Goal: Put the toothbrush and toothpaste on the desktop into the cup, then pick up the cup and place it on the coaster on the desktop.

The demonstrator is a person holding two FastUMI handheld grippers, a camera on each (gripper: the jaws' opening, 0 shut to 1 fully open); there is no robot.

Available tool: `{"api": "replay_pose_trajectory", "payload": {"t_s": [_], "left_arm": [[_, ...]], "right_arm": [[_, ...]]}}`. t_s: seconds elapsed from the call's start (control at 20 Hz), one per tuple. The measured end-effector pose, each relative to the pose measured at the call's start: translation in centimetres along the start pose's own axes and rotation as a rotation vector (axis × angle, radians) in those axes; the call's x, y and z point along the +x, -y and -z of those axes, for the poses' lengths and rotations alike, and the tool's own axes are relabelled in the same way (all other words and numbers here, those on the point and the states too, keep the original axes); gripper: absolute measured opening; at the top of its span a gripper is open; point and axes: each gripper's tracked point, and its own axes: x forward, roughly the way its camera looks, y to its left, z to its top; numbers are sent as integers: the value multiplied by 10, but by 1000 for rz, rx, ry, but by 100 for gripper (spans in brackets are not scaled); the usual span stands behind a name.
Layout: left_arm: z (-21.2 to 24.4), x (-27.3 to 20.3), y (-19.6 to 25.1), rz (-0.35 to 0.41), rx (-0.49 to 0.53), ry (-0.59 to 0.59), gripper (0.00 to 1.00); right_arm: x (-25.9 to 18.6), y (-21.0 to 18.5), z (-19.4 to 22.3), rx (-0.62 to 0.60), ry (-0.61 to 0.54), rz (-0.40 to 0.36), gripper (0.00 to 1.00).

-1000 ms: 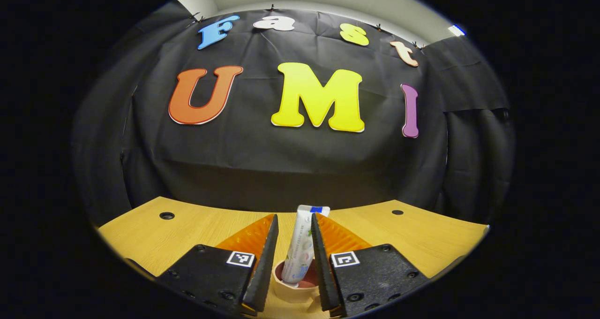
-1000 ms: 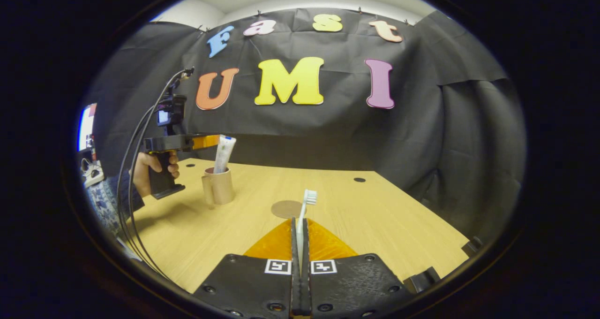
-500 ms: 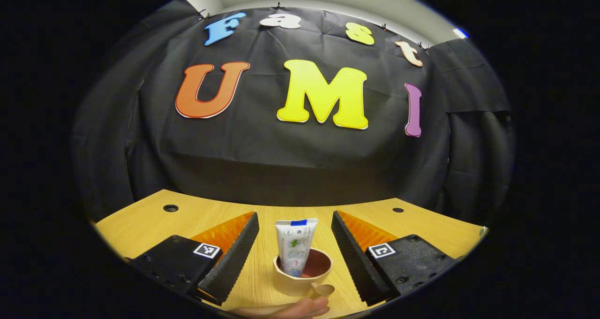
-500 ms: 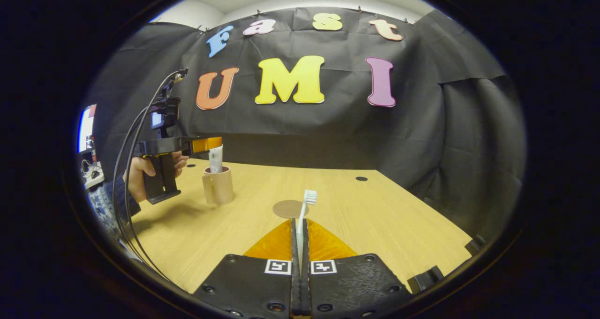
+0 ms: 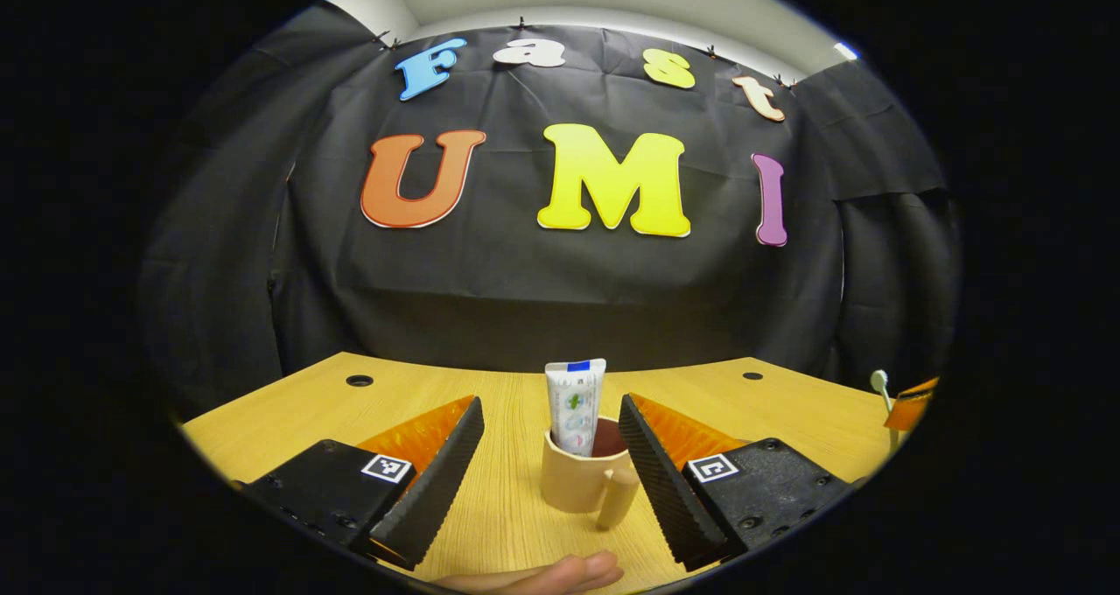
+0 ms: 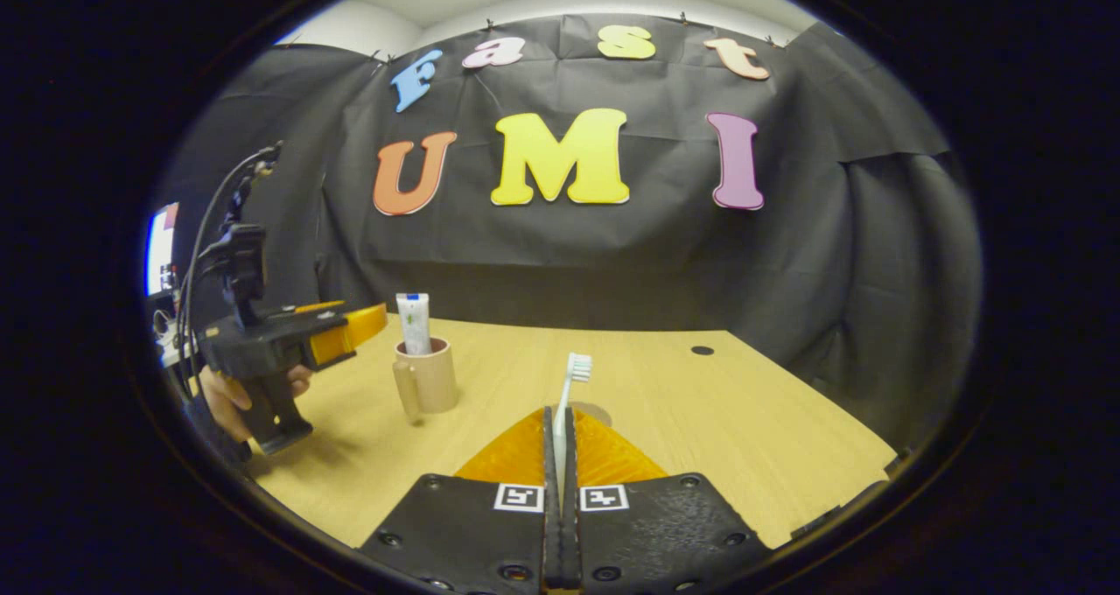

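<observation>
Currently, by view:

Left gripper view, left gripper point(image 5: 551, 464): jaws spread wide, nothing between the fingers point(image 5: 437, 481) but air and the cup beyond them; neither finger touches it.
Left gripper view, cup point(image 5: 577, 481): tan, reddish inside, upright on the table point(image 5: 420, 394), framed between the two fingers, handle turned toward the camera and a little right.
Left gripper view, toothpaste point(image 5: 574, 404): white tube standing upright in the cup, flat crimped end with a blue band on top, upper half clear of the rim.
Left gripper view, far right edge: toothbrush point(image 5: 878, 385) head and a bit of the other gripper, small and hard to resolve.
Left gripper view, bottom edge: fingertips of a hand point(image 5: 542, 576).

Right gripper view, right gripper point(image 6: 561, 455): closed on the toothbrush point(image 6: 569, 402); handle pinched between both fingers, bristle head up and beyond the tips, leaning slightly right.
Right gripper view, coaster point(image 6: 597, 413): round brown disc flat on the table point(image 6: 744, 437), mostly hidden behind the fingers and brush.
Right gripper view, cup point(image 6: 427, 376): left of centre, upright, toothpaste point(image 6: 414, 322) standing in it.
Right gripper view, left gripper point(image 6: 367, 319): held by a hand point(image 6: 229, 395) at left, tip just beside the cup, not touching; cables trail up from it.
</observation>
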Motion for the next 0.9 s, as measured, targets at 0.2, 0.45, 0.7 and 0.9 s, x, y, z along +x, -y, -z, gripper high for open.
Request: {"api": "replay_pose_trajectory", "payload": {"t_s": [0.2, 0.45, 0.7, 0.9], "left_arm": [[-10, -40, -14, -38, 6, 15, 98], [-21, -95, -32, -89, -16, -4, 98], [-33, -132, -48, -129, -5, 10, 98], [-33, -137, -58, -141, -16, 16, 98]], "right_arm": [[25, -28, -36, -11, 43, -14, 0], [63, -69, -91, -36, 136, -57, 0], [108, -122, -118, -64, 178, -113, 0], [137, -166, -122, -58, 187, -159, 0]]}}
